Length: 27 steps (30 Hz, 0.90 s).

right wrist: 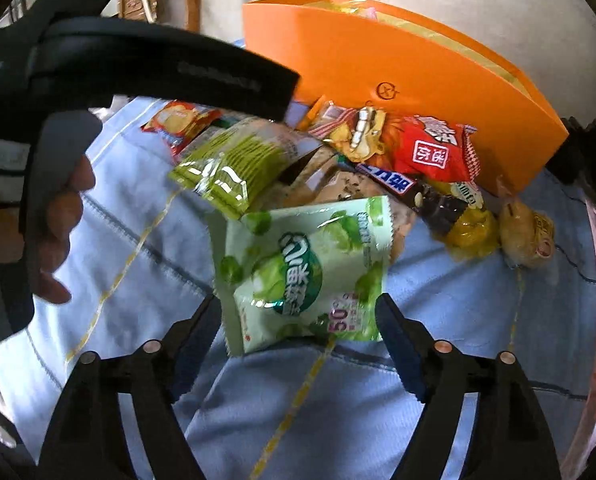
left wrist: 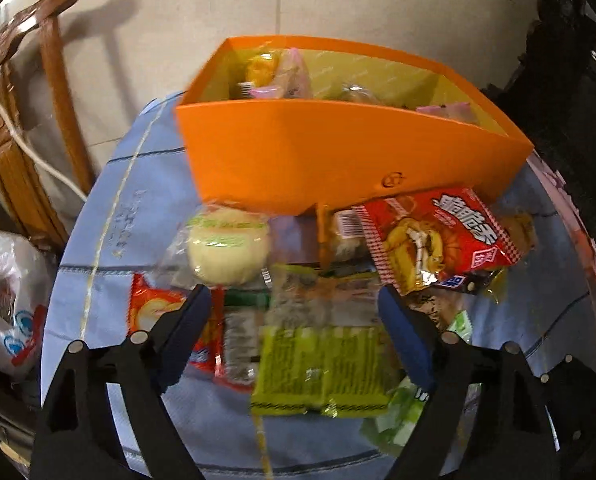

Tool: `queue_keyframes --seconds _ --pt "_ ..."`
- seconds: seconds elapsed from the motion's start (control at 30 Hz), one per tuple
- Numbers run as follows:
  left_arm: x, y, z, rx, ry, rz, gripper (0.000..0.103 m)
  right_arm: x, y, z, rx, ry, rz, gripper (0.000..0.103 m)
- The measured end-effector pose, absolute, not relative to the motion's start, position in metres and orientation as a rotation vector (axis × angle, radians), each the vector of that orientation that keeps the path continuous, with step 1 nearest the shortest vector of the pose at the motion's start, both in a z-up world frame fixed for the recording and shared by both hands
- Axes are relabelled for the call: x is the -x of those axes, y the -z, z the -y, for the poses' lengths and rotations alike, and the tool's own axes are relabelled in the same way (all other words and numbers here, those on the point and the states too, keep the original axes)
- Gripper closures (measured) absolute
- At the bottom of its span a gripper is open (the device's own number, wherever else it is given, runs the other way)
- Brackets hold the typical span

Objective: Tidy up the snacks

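The left gripper (left wrist: 294, 300) is hanging wide open over an olive packet (left wrist: 321, 368), gripping nothing; the right gripper (right wrist: 298, 308) is gaping likewise, empty, astride a pale green bag (right wrist: 305, 268). Only the right view is showing a hand (right wrist: 58, 236) at nine o'clock. At twelve, the orange box (left wrist: 337, 152) is holding several snacks.
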State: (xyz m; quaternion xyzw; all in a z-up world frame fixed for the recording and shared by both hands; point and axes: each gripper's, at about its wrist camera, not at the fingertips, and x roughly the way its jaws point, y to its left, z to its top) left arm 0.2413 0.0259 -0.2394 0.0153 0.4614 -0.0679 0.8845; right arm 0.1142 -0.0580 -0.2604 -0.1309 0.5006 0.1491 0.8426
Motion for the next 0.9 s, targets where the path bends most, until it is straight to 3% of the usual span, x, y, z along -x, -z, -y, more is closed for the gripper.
queue_keyframes --seconds 0.17,0.2,0.23,0.3,0.37,0.67,0.7,0.77,0.8,0.83,0.9 --pt "-0.253 0.263 -0.015 -0.089 0.134 -1.008 0.017 -0.131 0.274 0.050 0.247 -0.271 -1.085 0.022" --pt "-0.253 0.265 -0.014 -0.094 0.137 -1.002 0.020 -0.131 0.277 0.051 0.242 -0.267 -1.091 0.026" --pt "-0.251 0.266 -0.011 -0.108 0.155 -0.990 0.038 -0.131 0.277 0.050 0.238 -0.269 -1.092 0.041" --pt "-0.246 0.267 -0.006 -0.139 0.178 -0.972 0.046 -0.132 0.273 0.049 0.217 -0.283 -1.098 0.059" --pt "-0.241 0.268 -0.009 -0.132 0.210 -0.957 0.048 -0.133 0.267 0.055 0.201 -0.288 -1.106 0.067" --pt "-0.209 0.262 -0.042 -0.055 0.249 -0.946 0.056 -0.133 0.243 0.095 0.107 -0.274 -1.118 0.082" --pt "-0.206 0.260 -0.045 -0.045 0.255 -0.943 0.059 -0.135 0.238 0.100 0.088 -0.282 -1.114 0.103" --pt "-0.199 0.251 -0.051 -0.013 0.262 -0.933 0.065 -0.132 0.231 0.105 0.069 -0.288 -1.097 0.103" --pt "-0.197 0.246 -0.052 -0.006 0.265 -0.925 0.084 -0.133 0.226 0.106 0.063 -0.291 -1.088 0.103" --pt "-0.196 0.242 -0.054 0.001 0.270 -0.923 0.091 -0.140 0.226 0.109 0.061 -0.293 -1.089 0.103" --pt "-0.196 0.239 -0.056 0.015 0.272 -0.939 0.091 -0.144 0.227 0.110 0.046 -0.304 -1.117 0.102"
